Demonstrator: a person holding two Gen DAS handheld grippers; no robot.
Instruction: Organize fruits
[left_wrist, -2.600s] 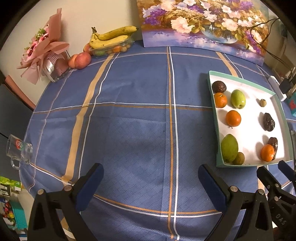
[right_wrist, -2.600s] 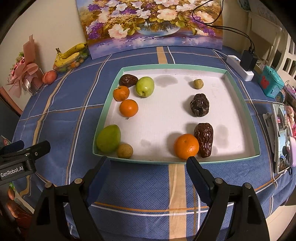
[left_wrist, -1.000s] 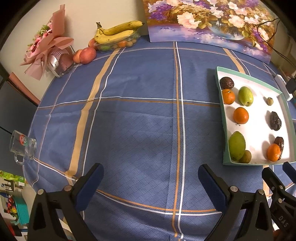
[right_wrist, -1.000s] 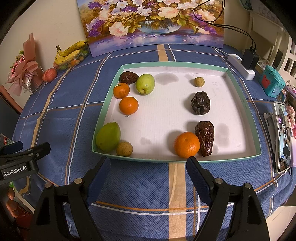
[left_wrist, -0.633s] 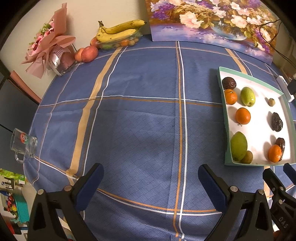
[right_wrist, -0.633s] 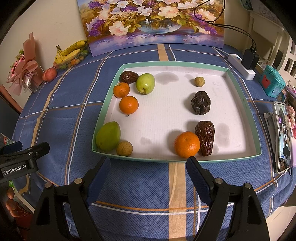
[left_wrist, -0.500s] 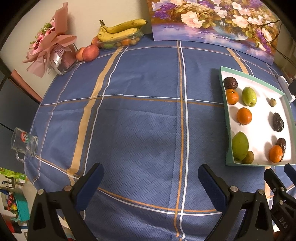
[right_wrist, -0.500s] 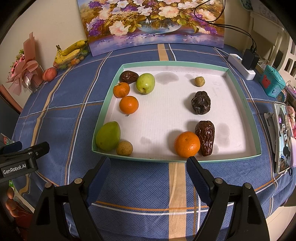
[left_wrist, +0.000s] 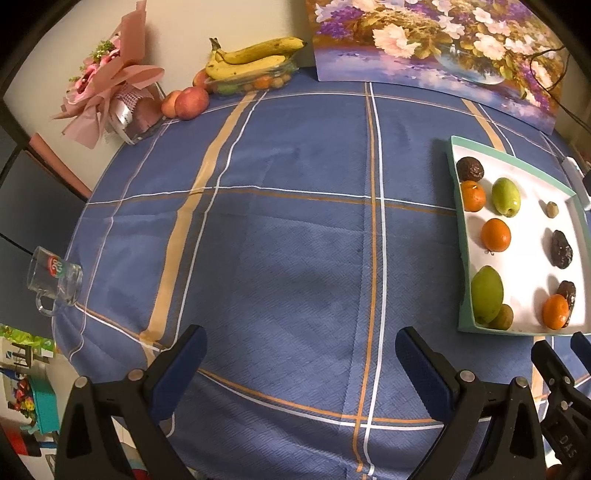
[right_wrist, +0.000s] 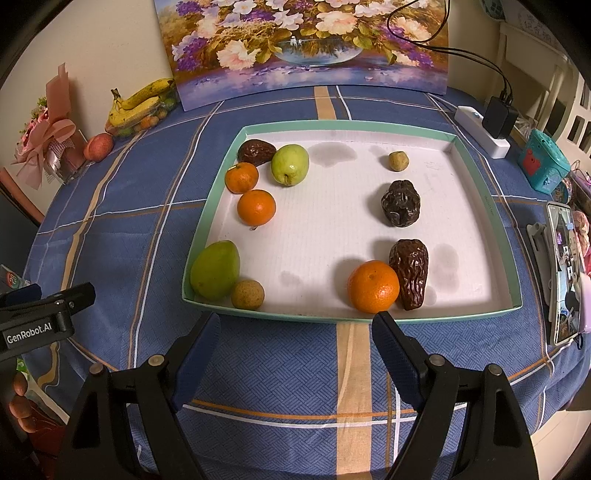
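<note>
A white tray with a green rim (right_wrist: 487, 199) holds three oranges (right_wrist: 373, 286), a green apple (right_wrist: 290, 164), a green mango (right_wrist: 215, 269), dark dates (right_wrist: 409, 272) and two small brown fruits (right_wrist: 248, 294). It also shows in the left wrist view (left_wrist: 466, 258) at the right. My right gripper (right_wrist: 295, 350) is open and empty, just short of the tray's near rim. My left gripper (left_wrist: 299, 365) is open and empty over bare blue tablecloth, left of the tray. Bananas (left_wrist: 255, 59) and peaches (left_wrist: 186, 104) lie at the far left corner.
A flower painting (right_wrist: 306, 44) leans on the back wall. A pink bouquet (left_wrist: 110, 92) stands far left. A glass mug (left_wrist: 55, 282) sits at the table's left edge. A power strip (right_wrist: 480, 133), a teal box (right_wrist: 543, 166) and a phone (right_wrist: 563, 269) lie right of the tray.
The left gripper has drifted slightly left and back, so the tray sits further right in its view. The right gripper has barely moved. Both stay open.
</note>
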